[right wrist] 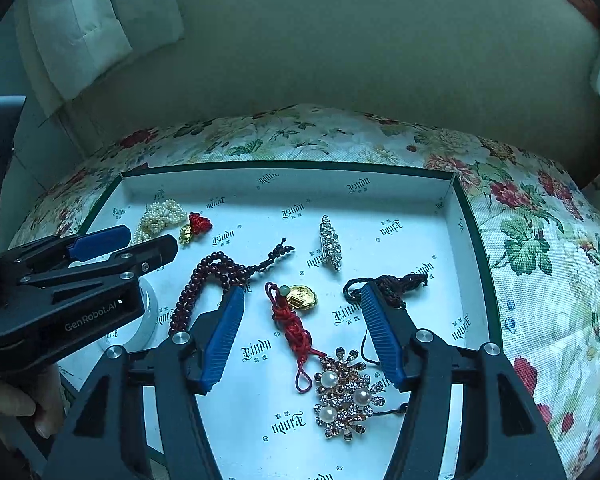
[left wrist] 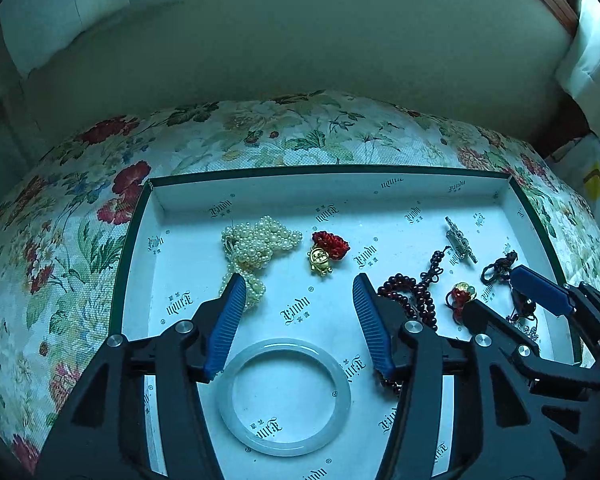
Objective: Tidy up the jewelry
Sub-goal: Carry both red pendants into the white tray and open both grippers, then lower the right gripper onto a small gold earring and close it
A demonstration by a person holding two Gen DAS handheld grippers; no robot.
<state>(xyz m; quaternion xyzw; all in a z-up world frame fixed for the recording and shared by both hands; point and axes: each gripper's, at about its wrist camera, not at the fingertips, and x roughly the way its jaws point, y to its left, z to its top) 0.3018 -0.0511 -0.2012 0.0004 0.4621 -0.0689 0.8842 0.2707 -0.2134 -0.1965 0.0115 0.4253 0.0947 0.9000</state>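
Note:
A white printed tray [left wrist: 260,196] with a dark green rim holds the jewelry. In the left wrist view my left gripper [left wrist: 300,284] is open and empty above a pale jade bangle [left wrist: 342,384], with a pearl necklace [left wrist: 256,242] and a gold charm on red cord [left wrist: 322,260] beyond it. In the right wrist view my right gripper [right wrist: 302,292] is open and empty over a gold pendant on red cord [right wrist: 300,298]. A pearl flower brooch [right wrist: 346,394] lies below it. Dark red beads [right wrist: 216,272], a silver clip [right wrist: 330,242] and a black cord [right wrist: 392,284] lie around.
The tray [right wrist: 466,240] rests on a floral cushion [right wrist: 540,260] in front of a plain chair back. The left gripper [right wrist: 148,244] shows at the left of the right wrist view, the right gripper [left wrist: 500,292] at the right of the left wrist view.

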